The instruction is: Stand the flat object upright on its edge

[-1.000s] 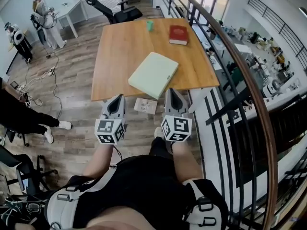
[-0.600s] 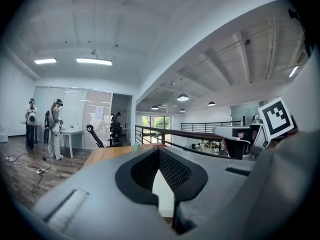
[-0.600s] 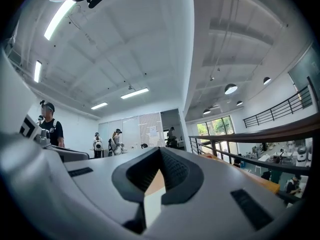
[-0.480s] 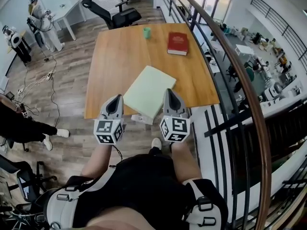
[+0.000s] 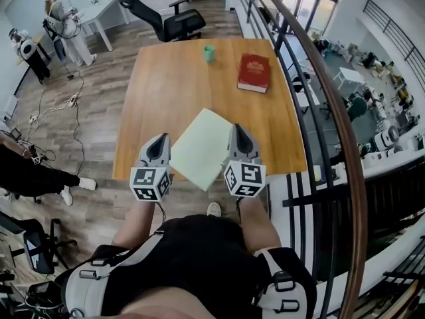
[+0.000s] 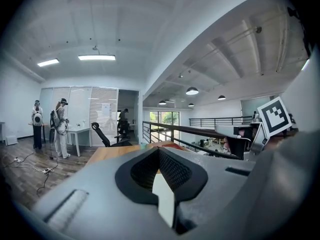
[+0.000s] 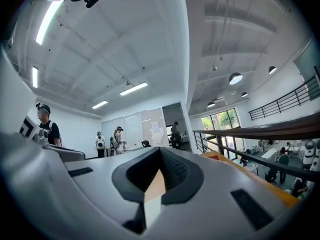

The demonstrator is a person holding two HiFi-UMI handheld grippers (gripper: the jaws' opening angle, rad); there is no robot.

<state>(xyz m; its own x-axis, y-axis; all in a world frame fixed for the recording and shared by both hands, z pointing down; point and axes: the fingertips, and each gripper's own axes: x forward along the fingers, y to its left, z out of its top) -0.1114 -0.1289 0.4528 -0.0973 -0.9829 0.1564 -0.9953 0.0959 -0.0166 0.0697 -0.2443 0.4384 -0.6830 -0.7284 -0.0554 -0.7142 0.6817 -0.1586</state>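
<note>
Both sets of fingers clenched, empty. The flat object (image 5: 201,148) lies on the table (image 5: 166,78) between left gripper (image 5: 161,140) and right gripper (image 5: 238,130) — long axis running ahead, equally near both.

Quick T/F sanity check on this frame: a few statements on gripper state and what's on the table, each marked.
1. The left gripper and the right gripper are both shut with nothing between their jaws. True.
2. The pale green flat object stands upright on its edge. False: it lies flat on the wooden table, near the edge closest to the person.
3. A red book lies on the far right part of the table. True.
4. The green cup sits on top of the red book. False: it stands on the table itself, apart from the book and to its left.
</note>
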